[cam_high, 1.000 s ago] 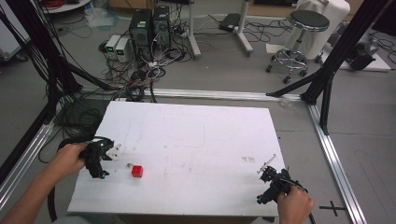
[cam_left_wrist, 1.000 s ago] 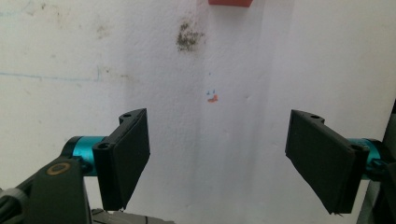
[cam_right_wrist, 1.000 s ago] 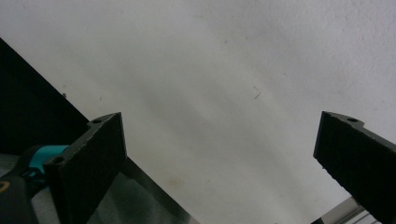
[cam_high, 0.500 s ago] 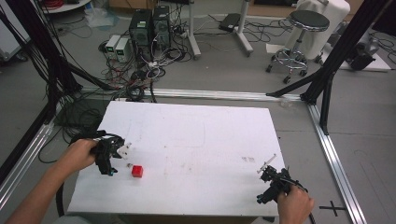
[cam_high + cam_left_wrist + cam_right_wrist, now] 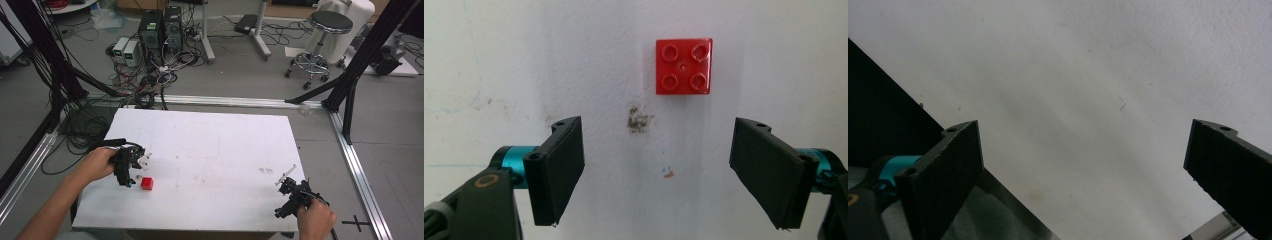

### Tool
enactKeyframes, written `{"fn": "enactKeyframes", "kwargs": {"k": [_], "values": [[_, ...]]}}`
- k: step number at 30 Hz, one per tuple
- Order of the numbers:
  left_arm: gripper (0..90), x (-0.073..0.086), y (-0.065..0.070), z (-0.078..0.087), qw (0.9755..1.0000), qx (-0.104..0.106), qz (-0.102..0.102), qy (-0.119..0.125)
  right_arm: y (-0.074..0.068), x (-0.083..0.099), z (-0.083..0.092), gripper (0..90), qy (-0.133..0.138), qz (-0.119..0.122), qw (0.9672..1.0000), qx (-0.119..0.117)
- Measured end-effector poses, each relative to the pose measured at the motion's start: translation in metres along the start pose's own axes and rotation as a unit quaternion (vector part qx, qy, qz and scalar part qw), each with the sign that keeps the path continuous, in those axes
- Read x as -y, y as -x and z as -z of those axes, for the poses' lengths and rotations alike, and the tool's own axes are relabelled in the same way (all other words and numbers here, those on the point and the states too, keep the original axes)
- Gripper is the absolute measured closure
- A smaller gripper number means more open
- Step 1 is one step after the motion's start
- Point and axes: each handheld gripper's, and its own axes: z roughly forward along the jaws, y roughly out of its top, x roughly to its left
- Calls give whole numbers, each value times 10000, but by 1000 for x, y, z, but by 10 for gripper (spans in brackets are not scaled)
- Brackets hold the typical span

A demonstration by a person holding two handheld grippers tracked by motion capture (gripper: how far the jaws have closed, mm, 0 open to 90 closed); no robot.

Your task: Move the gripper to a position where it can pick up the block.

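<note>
A small red brick (image 5: 146, 183) with four studs lies on the white table (image 5: 215, 150) near its front left. My left gripper (image 5: 131, 172) hovers just left of it, pointing down. In the left gripper view the red brick (image 5: 683, 66) sits ahead of the open left gripper (image 5: 669, 175), a little right of centre, with nothing between the jaws. My right gripper (image 5: 285, 192) rests at the table's front right corner. In the right gripper view the right gripper (image 5: 1083, 175) stands wide open over bare white table.
A dark smudge (image 5: 639, 120) marks the table just short of the brick. The table's front right edge (image 5: 1013, 200) runs under the right gripper. Aluminium rails (image 5: 360, 165) frame the table; cables, computer boxes (image 5: 160, 27) and a stool (image 5: 322, 42) stand beyond the far edge.
My left gripper has moved right and slightly forward, closing in on the red brick. The right gripper has stayed where it was.
</note>
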Motion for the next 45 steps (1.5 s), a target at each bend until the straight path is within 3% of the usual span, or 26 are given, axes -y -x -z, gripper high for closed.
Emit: {"fn": "enactKeyframes", "kwargs": {"k": [26,45], "values": [[223,-28,4,-36,9985,314,-329,-306,0,-1,-1,16,-37,17,10000,0],[224,-35,7,-52,9975,378,-308,-507,0,-1,-1,16,-36,15,10000,-17]]}}
